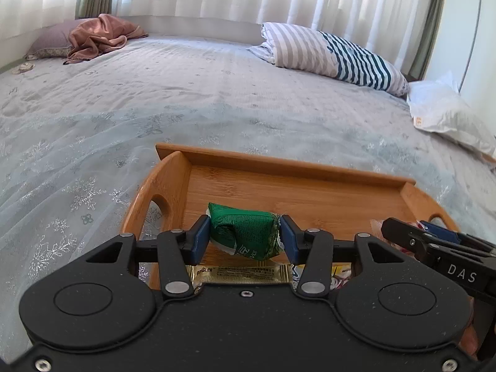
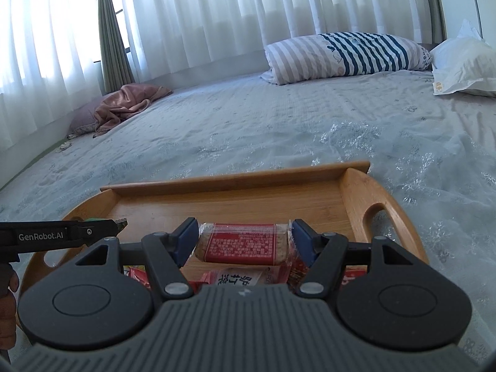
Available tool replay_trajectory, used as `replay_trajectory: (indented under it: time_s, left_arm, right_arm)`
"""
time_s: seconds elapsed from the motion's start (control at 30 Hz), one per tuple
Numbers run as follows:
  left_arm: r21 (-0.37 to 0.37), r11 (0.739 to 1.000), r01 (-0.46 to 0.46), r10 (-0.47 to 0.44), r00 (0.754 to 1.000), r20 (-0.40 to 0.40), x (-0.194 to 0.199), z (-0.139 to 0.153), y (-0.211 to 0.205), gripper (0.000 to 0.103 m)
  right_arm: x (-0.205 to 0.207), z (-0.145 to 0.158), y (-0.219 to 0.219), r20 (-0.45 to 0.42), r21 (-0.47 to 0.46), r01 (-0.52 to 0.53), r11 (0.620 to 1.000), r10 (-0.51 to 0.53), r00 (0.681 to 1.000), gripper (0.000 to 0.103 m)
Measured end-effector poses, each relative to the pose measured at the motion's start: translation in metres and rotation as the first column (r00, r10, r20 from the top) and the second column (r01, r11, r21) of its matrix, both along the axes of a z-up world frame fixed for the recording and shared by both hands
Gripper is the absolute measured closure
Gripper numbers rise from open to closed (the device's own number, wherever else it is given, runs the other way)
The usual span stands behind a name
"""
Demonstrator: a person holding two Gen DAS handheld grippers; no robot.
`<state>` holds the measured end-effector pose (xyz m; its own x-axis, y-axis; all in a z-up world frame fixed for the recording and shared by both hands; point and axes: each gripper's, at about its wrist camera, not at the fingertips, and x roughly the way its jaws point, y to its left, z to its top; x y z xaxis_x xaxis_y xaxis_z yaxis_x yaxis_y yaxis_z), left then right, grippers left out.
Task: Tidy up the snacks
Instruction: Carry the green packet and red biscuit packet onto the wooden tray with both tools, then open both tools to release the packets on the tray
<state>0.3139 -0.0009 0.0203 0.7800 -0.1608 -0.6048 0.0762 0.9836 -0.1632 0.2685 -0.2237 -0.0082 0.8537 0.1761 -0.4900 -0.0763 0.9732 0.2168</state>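
Note:
A wooden tray (image 1: 279, 164) with cut-out handles lies on the bed; it also shows in the right wrist view (image 2: 235, 179). My left gripper (image 1: 245, 238) is shut on a green snack packet (image 1: 245, 232) and holds it over the tray's near left part. My right gripper (image 2: 245, 241) is shut on a red-labelled cracker packet (image 2: 241, 241) over the tray's near right part. Several more snack packets (image 2: 238, 276) lie in the tray under both grippers, mostly hidden. The right gripper shows at the right edge of the left wrist view (image 1: 403, 232).
The tray's far half is bare wood. A striped pillow (image 1: 334, 55) and a white plastic bag (image 1: 443, 111) lie at the far right of the bed. A pink cloth (image 1: 99, 34) on a pillow lies at the far left. Curtains hang behind.

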Motion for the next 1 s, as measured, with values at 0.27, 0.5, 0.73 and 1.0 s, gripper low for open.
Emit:
replay_trajectory:
  time_s: [0.27, 0.5, 0.73, 1.0]
  left_arm:
    - [0.028, 1.000, -0.001, 0.002, 1.000, -0.009, 0.002, -0.006, -0.005, 0.056]
    - [0.050, 0.999, -0.003, 0.003, 1.000, -0.013, 0.002, -0.010, -0.009, 0.053]
    - [0.071, 0.997, 0.005, -0.004, 1.000, -0.011, 0.002, -0.010, -0.012, 0.047]
    - [0.065, 0.998, -0.011, 0.006, 0.998, 0.065, -0.023, 0.012, -0.009, 0.012]
  right_arm:
    - [0.003, 0.000, 0.004, -0.009, -0.018, -0.011, 1.000, 0.011, 1.000, 0.034]
    - [0.004, -0.001, 0.005, -0.015, -0.025, -0.015, 1.000, 0.014, 1.000, 0.033]
    - [0.004, -0.002, 0.002, -0.006, -0.002, -0.020, 1.000, 0.020, 1.000, 0.031]
    - [-0.023, 0.014, -0.013, 0.071, 0.016, -0.002, 1.000, 0.001, 0.997, 0.013]
